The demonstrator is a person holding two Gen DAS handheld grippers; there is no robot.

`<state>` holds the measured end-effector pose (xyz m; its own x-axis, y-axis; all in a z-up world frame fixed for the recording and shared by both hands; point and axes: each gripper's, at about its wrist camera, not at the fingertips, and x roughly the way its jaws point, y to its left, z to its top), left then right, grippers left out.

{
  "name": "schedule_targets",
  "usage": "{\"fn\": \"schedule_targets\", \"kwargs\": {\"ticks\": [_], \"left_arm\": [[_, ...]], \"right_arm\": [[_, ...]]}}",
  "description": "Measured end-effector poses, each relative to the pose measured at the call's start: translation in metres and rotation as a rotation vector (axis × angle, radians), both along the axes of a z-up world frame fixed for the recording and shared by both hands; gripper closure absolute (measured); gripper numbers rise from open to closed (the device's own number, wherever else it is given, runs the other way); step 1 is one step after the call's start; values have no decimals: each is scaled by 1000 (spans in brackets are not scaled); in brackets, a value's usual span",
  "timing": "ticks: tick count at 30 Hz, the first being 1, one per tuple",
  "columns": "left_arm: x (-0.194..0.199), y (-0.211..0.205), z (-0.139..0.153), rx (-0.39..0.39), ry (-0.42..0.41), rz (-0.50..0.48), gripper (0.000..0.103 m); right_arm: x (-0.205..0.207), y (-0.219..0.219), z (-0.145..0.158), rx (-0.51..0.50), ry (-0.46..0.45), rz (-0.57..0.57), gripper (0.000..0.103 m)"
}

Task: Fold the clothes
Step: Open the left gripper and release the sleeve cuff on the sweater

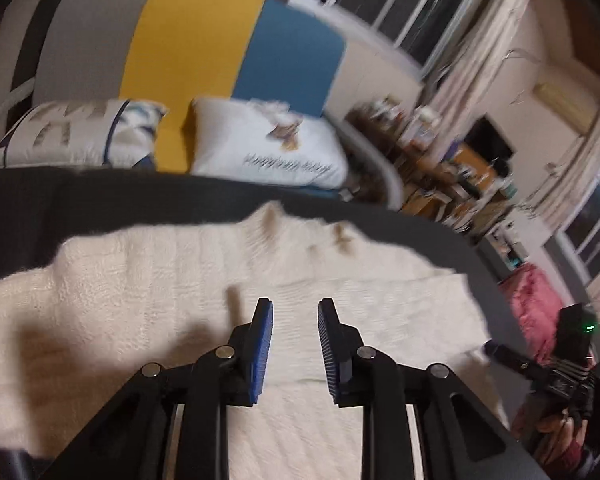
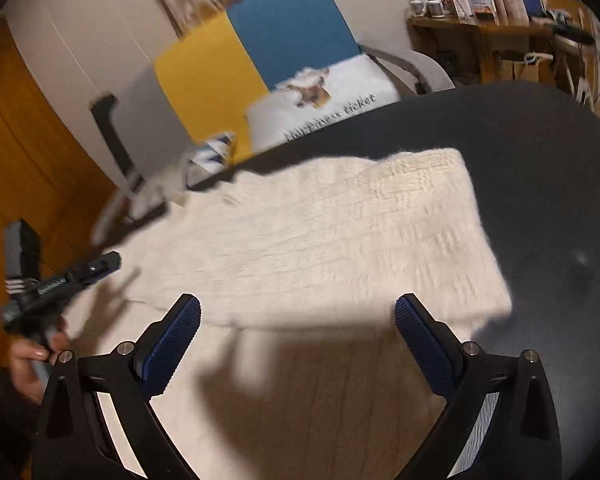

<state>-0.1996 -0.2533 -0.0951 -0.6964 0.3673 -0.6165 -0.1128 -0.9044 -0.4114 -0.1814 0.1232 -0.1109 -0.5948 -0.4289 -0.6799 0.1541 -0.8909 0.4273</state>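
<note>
Cream knit (image 2: 320, 240) flat on dark round table (image 2: 540, 168) — cushioned bench (image 1: 228, 48) behind

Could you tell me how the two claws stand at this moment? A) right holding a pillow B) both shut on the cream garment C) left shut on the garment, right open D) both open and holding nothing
D: the left claw and right claw both show a gap between their blue pads, with the cream knit garment lying flat beneath, ungripped.

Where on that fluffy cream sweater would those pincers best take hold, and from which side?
Probably at an outer edge of the cream sweater, such as the near right corner of its folded layer. The knit lies flat on the dark table, so only the rim offers something to pinch. The right gripper, jaws wide open, could come in low from the near side.
</note>
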Motion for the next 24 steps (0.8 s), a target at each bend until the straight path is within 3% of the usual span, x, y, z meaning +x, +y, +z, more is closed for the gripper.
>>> {"fn": "schedule_targets", "kwargs": {"ticks": [2,5,8,13,14,16,17,24], "left_arm": [[2,8,-10,-49,-34,-14,79],[-5,10,-40,-90,-157,11,80],[0,12,-35,-83,-117,17,79],[-8,26,-18,-116,-54,0,79],[-9,28,-18,-125,-54,-4,79],[-13,34,-17,-142,-53,-10,80],[-15,36,-17,-151,-53,-14,80],[-32,62,-3,-198,-10,-59,78]], "right_arm": [[12,11,2,-82,6,-5,3],[23,27,1,-170,15,-43,3],[23,40,3,-201,22,-96,3],[0,39,16,-134,77,-114,3],[-7,40,12,-114,58,-126,3],[-20,44,-10,-81,-66,-160,4],[-20,44,-14,-74,-69,-164,4],[-31,28,28,-36,86,-109,3]]}}
